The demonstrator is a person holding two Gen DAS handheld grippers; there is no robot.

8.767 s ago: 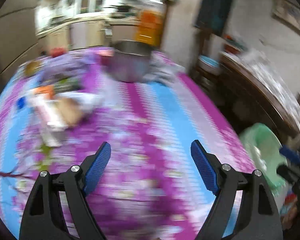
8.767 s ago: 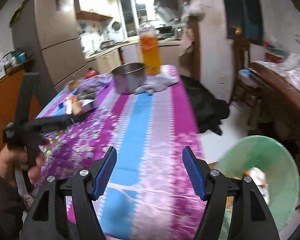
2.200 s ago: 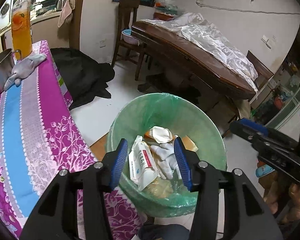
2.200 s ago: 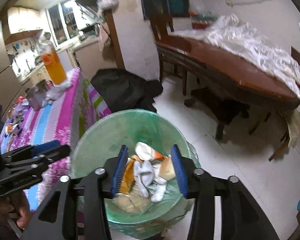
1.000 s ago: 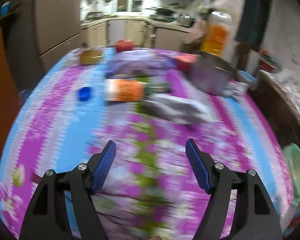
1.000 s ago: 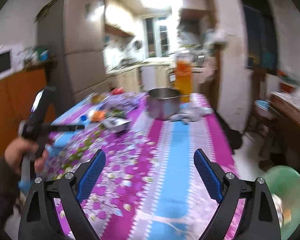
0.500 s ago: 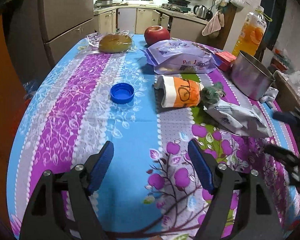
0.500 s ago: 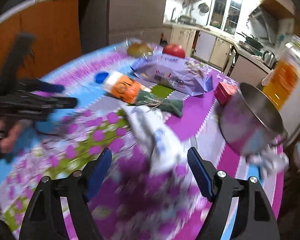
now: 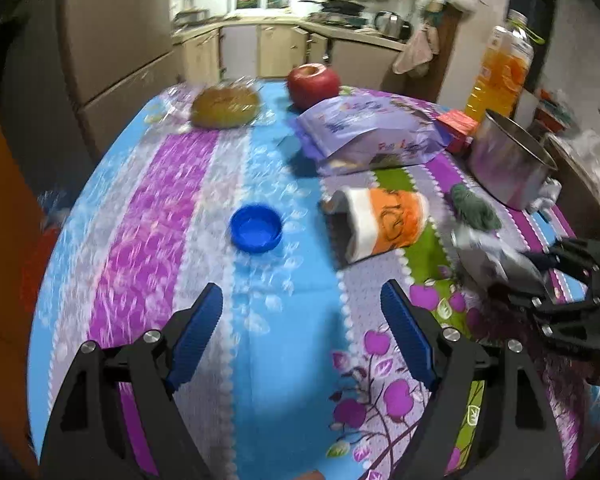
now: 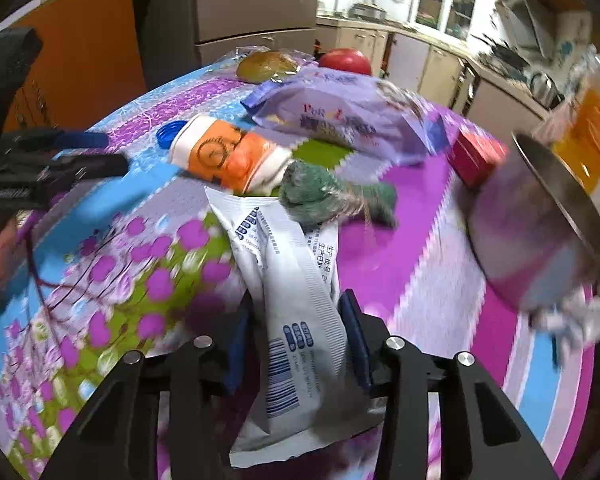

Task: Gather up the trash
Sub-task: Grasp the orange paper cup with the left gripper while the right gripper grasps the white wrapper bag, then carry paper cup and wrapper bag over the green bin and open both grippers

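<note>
My right gripper [image 10: 296, 336] is shut on a white plastic wrapper [image 10: 292, 292] with blue print, low over the table; it also shows in the left wrist view [image 9: 488, 256]. My left gripper [image 9: 302, 334] is open and empty over the tablecloth [image 9: 284, 360]. A blue bottle cap [image 9: 256, 229] lies just ahead of it. An orange and white paper cup [image 9: 380, 224] lies on its side to the right of the cap, and it shows in the right wrist view [image 10: 228, 156]. A green crumpled wad [image 10: 320, 194] lies beyond the wrapper.
On the table stand a purple snack bag [image 9: 372, 132], a red apple [image 9: 313, 85], a wrapped bun [image 9: 225, 106], a small red box [image 9: 458, 126], a steel pot [image 9: 508, 164] and an orange juice bottle [image 9: 500, 72]. A fridge [image 9: 112, 48] stands at the back left.
My right gripper has moved in and shut on the white wrapper, which lay loose on the table half a second ago. My left gripper has come closer to the blue cap.
</note>
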